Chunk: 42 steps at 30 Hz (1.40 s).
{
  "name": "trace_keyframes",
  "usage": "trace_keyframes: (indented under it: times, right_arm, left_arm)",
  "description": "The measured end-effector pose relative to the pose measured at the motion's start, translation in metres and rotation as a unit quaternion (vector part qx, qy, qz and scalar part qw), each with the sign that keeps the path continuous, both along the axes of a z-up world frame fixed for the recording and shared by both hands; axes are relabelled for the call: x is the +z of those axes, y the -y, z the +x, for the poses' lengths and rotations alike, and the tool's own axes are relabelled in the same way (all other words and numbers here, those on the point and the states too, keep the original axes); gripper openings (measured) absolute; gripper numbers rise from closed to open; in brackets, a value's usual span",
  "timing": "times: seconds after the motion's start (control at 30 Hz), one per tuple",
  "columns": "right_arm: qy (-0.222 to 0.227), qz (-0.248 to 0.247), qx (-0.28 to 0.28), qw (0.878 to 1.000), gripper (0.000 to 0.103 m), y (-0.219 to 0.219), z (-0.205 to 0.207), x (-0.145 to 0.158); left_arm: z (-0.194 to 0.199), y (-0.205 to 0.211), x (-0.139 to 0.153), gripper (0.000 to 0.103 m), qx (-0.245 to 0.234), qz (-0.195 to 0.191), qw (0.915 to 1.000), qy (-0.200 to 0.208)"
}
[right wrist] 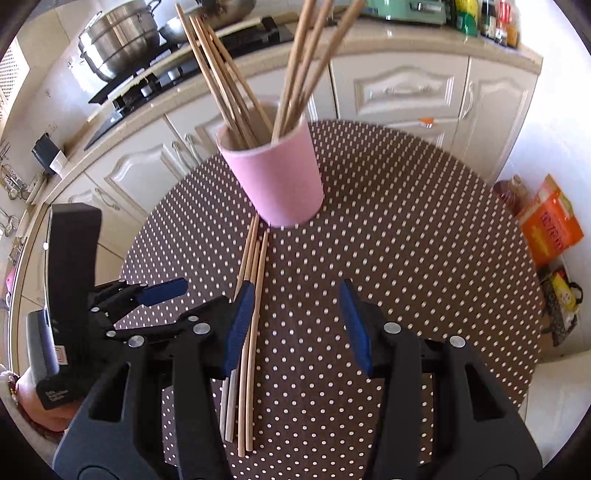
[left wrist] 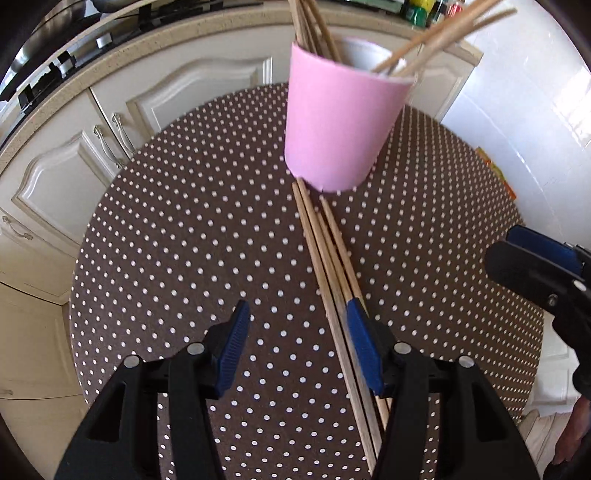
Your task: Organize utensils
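Observation:
A pink cup [left wrist: 336,125] [right wrist: 279,173] stands on the round dotted table [left wrist: 184,240] [right wrist: 406,240] and holds several wooden chopsticks [right wrist: 229,85]. Several more chopsticks [left wrist: 325,251] [right wrist: 253,277] lie flat on the table in front of the cup. My left gripper [left wrist: 295,347] is open and empty above the table, its right finger over the lying chopsticks. My right gripper [right wrist: 297,325] is open and empty, its left finger over the same chopsticks. Each gripper shows at the edge of the other's view: the right one [left wrist: 535,258], the left one [right wrist: 147,295].
White kitchen cabinets [left wrist: 74,155] and a counter with a stove and a steel pot [right wrist: 118,40] curve behind the table. An orange package [right wrist: 550,221] and bags sit on the floor at the right. Bottles [right wrist: 480,18] stand on the far counter.

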State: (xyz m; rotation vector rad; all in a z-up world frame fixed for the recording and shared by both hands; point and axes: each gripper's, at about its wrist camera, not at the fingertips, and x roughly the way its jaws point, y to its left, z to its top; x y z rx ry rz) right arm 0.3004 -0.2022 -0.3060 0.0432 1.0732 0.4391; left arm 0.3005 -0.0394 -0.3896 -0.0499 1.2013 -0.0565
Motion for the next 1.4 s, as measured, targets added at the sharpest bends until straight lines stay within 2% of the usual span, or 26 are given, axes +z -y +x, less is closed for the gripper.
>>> trace_keyframes:
  times: [0.03,0.2,0.47,0.67,0.77,0.87,0.97,1.03,1.2,1.3,1.4]
  right_arm:
    - [-0.006,0.001,0.002,1.000,0.047,0.000,0.001,-0.004]
    - [-0.023,0.002,0.011,1.000,0.047,-0.005,0.003,-0.017]
    - [-0.042,0.000,0.023,0.999,0.047,-0.009,0.013,-0.028]
    - [-0.059,0.002,0.024,0.998,0.047,-0.014,0.017,-0.035]
    - [-0.062,-0.002,0.029,0.998,0.047,-0.017,0.017,-0.036]
    - [-0.067,-0.005,0.032,0.997,0.047,-0.018,0.017,-0.039]
    - [-0.076,-0.008,0.035,0.996,0.047,-0.021,0.017,-0.043]
    - [-0.082,-0.010,0.037,0.996,0.047,-0.024,0.017,-0.045]
    - [-0.106,-0.018,0.047,0.993,0.047,-0.037,0.020,-0.054]
    - [-0.118,-0.031,0.053,0.991,0.046,-0.048,0.023,-0.061]
    - [-0.129,-0.042,0.059,0.989,0.035,-0.059,0.025,-0.066]
  left_arm:
    - [0.001,0.002,-0.005,0.054,-0.003,0.012,0.9999,-0.009]
    - [0.005,0.007,-0.018,0.054,-0.008,0.020,0.9994,-0.027]
    - [0.018,-0.003,-0.016,0.055,0.010,0.008,0.9992,-0.038]
    - [0.030,-0.003,-0.019,0.060,0.014,0.024,0.9982,-0.054]
    - [0.035,0.007,-0.019,0.060,0.002,0.054,0.9970,-0.056]
    - [0.037,0.005,-0.020,0.059,0.008,0.044,0.9970,-0.063]
    - [0.037,0.005,-0.018,0.051,0.003,0.046,0.9970,-0.062]
    - [0.037,0.001,-0.017,0.039,0.005,0.045,0.9971,-0.061]
    - [0.033,-0.019,-0.015,0.019,0.010,0.041,0.9973,-0.060]
    - [0.028,-0.028,-0.014,0.015,0.018,0.029,0.9978,-0.056]
    - [0.025,-0.033,-0.015,0.015,0.021,0.022,0.9981,-0.053]
